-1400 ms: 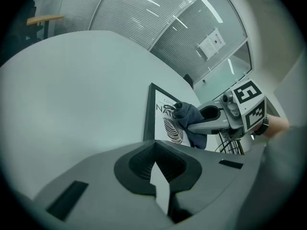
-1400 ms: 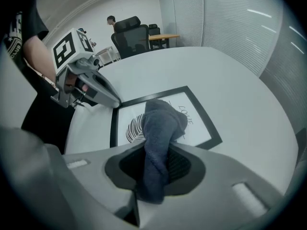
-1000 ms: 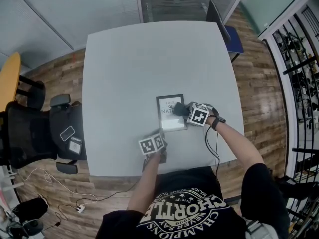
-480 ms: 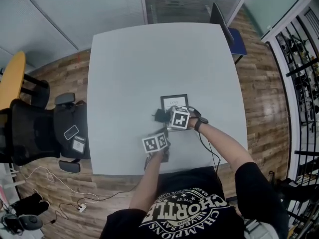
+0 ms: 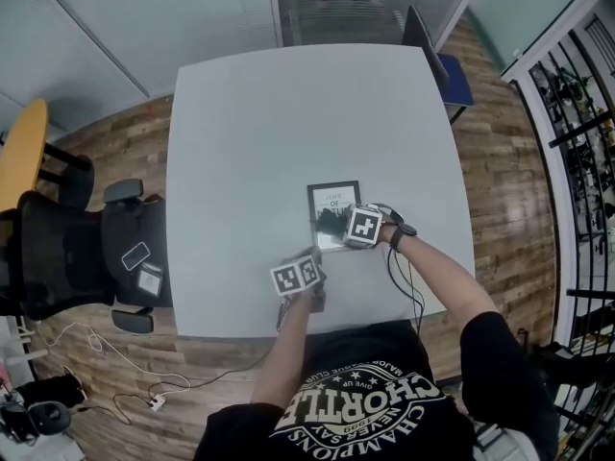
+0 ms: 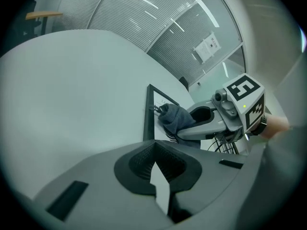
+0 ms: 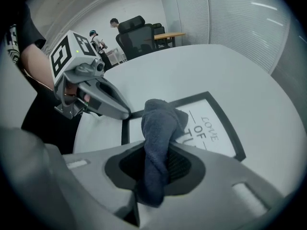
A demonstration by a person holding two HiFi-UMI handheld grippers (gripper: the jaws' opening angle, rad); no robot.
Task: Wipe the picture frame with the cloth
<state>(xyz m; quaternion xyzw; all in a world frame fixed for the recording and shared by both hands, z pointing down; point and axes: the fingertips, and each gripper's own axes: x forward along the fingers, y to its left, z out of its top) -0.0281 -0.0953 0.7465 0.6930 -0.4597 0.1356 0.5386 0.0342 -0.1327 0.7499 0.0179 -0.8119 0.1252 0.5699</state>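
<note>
Frame (image 5: 332, 196) lies flat on the table (image 5: 240, 133), toward its near right part. It has a black rim and a white print inside. In the right gripper view we read "LOVE" and "OF" on that print. Below them come letters that start "TU", and the cloth (image 7: 160, 123) covers the rest. We count one frame and one cloth.

That cloth is dark grey-blue and bunched, and it rests on the near half of the frame. Our right gripper (image 5: 338, 227) pinches it, jaws closed on the fabric, which rises from between them. Our left gripper (image 7: 123, 112) has its jaws pressed together with nothing in them. Its tips sit at the frame's near left corner, and we cannot tell whether they touch it. Each of our two grippers bears one cube with black-and-white square markers.

We wear a watch (image 5: 401, 230) on the right wrist, and a black cable (image 5: 404, 277) hangs below that arm. Our black shirt (image 5: 365, 406) reads "CHORTLE", with "CHAMPIONS" in smaller print.

Around the table we count two chairs. A black office chair (image 5: 67, 257) stands at the left and a blue-seated chair (image 5: 450, 77) at the far right corner. A yellow tabletop (image 5: 19, 157) shows at the left edge, over a wood floor (image 5: 509, 161).
</note>
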